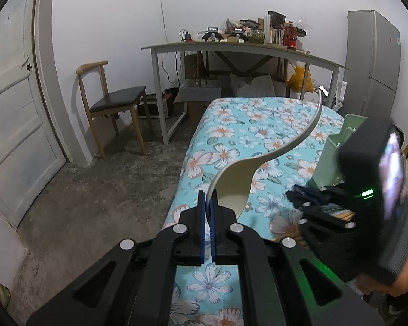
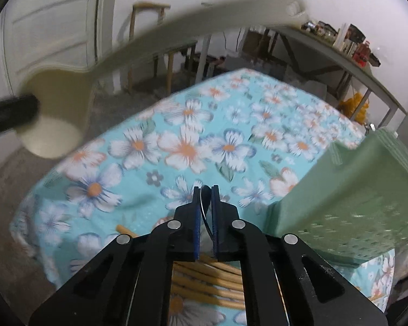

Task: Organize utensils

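Observation:
My left gripper (image 1: pixel 208 195) is shut on the bowl edge of a cream plastic rice spoon (image 1: pixel 261 160), whose long handle curves up and away over the table. The same spoon shows blurred in the right wrist view (image 2: pixel 100 62), high at the left. My right gripper (image 2: pixel 206 190) is shut on a thin metal utensil (image 2: pixel 204 212), seen only edge-on between the pads. A pale green utensil holder (image 2: pixel 348 203) stands just right of the right gripper; it also shows in the left wrist view (image 1: pixel 337 146). Several wooden chopsticks (image 2: pixel 204 285) lie on the cloth under the right gripper.
The table wears a turquoise floral cloth (image 1: pixel 247 130). Its left edge drops to a grey floor (image 1: pixel 95 203). A wooden chair (image 1: pixel 114 103), a long cluttered desk (image 1: pixel 231 47), a door (image 1: pixel 11 108) and a fridge (image 1: pixel 372 65) stand around the room.

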A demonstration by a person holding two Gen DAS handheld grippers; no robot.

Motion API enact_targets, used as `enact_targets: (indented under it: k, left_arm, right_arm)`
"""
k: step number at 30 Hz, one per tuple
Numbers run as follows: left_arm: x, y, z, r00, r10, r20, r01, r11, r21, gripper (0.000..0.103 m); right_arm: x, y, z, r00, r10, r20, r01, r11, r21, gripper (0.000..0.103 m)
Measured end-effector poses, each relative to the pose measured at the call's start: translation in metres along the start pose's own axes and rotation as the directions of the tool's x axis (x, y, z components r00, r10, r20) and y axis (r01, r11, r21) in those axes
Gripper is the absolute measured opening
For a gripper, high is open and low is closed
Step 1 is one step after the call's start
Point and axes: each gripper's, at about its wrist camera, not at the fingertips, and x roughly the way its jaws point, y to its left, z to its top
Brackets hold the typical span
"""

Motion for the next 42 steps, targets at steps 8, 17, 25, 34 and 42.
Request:
enact_targets:
  k: [8, 17, 25, 34, 42]
  left_arm:
    - [-0.03, -0.021, 0.022, 0.995, 0.013, 0.102, -0.028, 0.989, 0.143, 0.002]
    - [-0.036, -0.073, 0.043, 0.961, 0.098, 0.26, -0.218, 0.846, 0.487, 0.003]
    - [-0.012, -0.11, 0.046, 0.942, 0.147, 0.3, -0.319, 0.663, 0.677, 0.003]
    - [0.007, -0.13, 0.046, 0.908, 0.189, 0.373, -0.419, 0.412, 0.81, 0.003]
    - [0.022, -0.157, 0.04, 0.858, 0.146, 0.491, -0.507, 0.101, 0.856, 0.003]
  right_arm:
    - [-0.076, -0.066, 0.004, 0.975, 0.172, 0.137, -0.195, 0.966, 0.173, 0.002]
    - [-0.125, -0.139, -0.015, 0.954, 0.198, 0.225, -0.266, 0.906, 0.33, 0.002]
    - [-0.158, -0.182, -0.03, 0.944, 0.145, 0.296, -0.258, 0.882, 0.393, 0.002]
    - [-0.182, -0.211, -0.045, 0.931, 0.104, 0.349, -0.255, 0.871, 0.42, 0.002]
    - [-0.189, -0.216, -0.052, 0.915, 0.101, 0.39, -0.276, 0.863, 0.423, 0.002]
